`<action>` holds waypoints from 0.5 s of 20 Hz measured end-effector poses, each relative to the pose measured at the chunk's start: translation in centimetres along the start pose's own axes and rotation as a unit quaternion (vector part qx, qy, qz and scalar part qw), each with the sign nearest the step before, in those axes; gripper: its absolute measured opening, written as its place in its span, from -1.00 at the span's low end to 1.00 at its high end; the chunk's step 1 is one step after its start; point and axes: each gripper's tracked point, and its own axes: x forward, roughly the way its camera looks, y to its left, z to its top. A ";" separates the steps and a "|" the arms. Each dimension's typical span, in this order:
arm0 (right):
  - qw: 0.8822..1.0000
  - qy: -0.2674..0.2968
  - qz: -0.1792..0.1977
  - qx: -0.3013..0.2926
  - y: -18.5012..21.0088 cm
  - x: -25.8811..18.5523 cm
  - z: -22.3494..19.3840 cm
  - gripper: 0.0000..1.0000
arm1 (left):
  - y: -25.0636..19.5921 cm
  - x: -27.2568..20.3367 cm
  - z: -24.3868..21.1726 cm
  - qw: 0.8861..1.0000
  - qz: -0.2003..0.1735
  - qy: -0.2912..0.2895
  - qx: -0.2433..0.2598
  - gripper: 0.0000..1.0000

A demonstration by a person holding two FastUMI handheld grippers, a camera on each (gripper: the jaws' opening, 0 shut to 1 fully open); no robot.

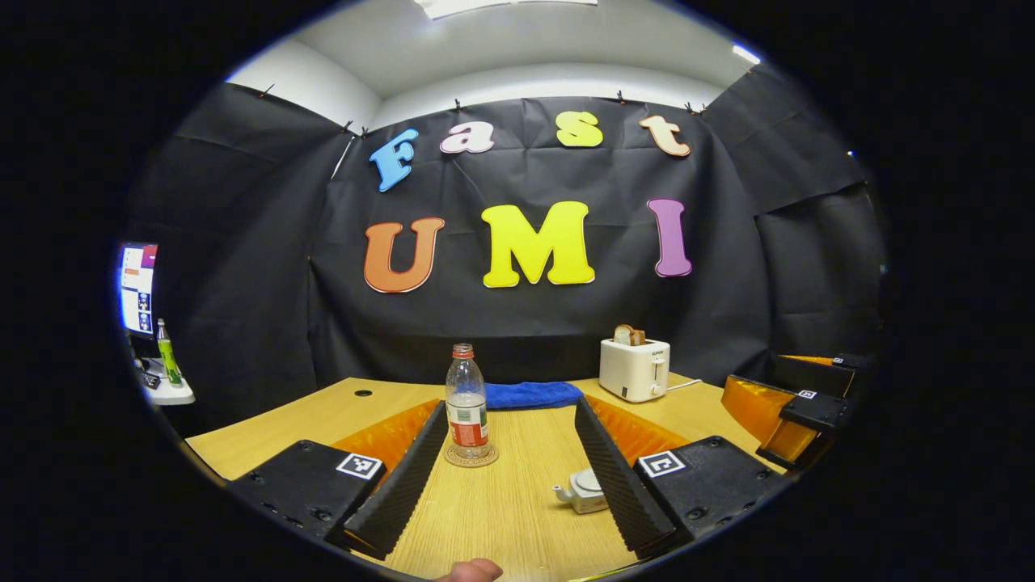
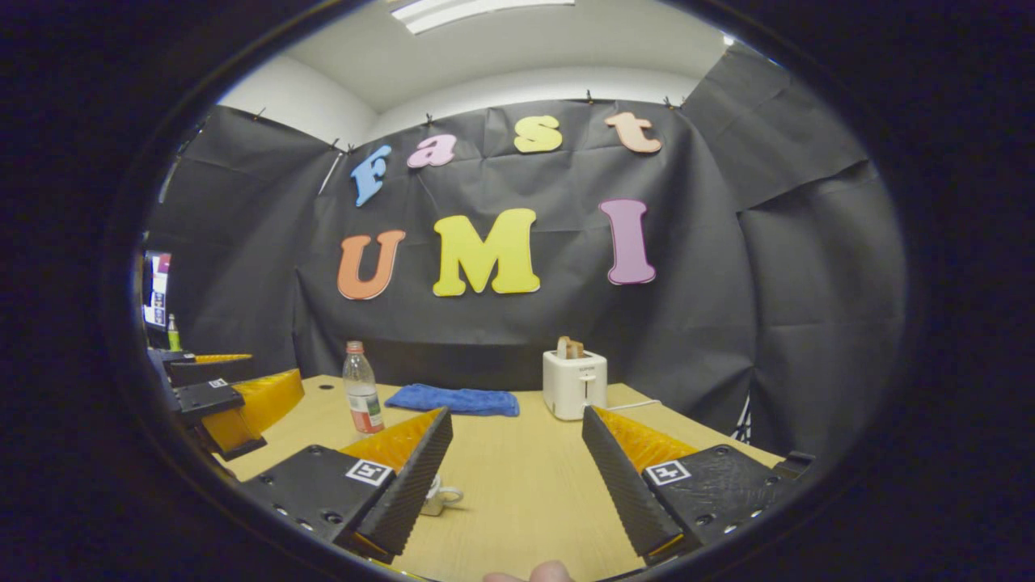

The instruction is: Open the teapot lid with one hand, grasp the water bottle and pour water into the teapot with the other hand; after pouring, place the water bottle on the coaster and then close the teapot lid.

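Note:
A clear water bottle point(image 1: 466, 404) with a red cap and red label stands upright on a round coaster point(image 1: 471, 455), just inside the left finger of my left gripper point(image 1: 511, 411). That gripper is open and holds nothing. A small white teapot point(image 1: 584, 491) sits on the table, half hidden by the right finger. In the right gripper view, the bottle point(image 2: 361, 400) stands ahead to the left. The teapot point(image 2: 441, 495) peeks out behind the left finger of my open, empty right gripper point(image 2: 517, 416).
A white toaster point(image 1: 634, 369) holding bread and a folded blue cloth point(image 1: 530, 394) lie at the back of the wooden table point(image 1: 517, 509). The right gripper point(image 1: 796, 412) hovers at the table's right side. A monitor point(image 1: 137, 287) and a green bottle point(image 1: 168, 352) stand far left.

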 end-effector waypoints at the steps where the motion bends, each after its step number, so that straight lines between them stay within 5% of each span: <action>1: 1.000 0.001 0.001 0.000 0.2 0.0 -0.1 0.94 | 0.2 0.1 0.0 1.000 0.002 0.001 -0.001 0.96; 10: 1.000 -0.003 0.002 -0.011 1.4 0.1 0.5 0.95 | 1.7 0.1 0.1 1.000 0.012 0.005 -0.014 0.97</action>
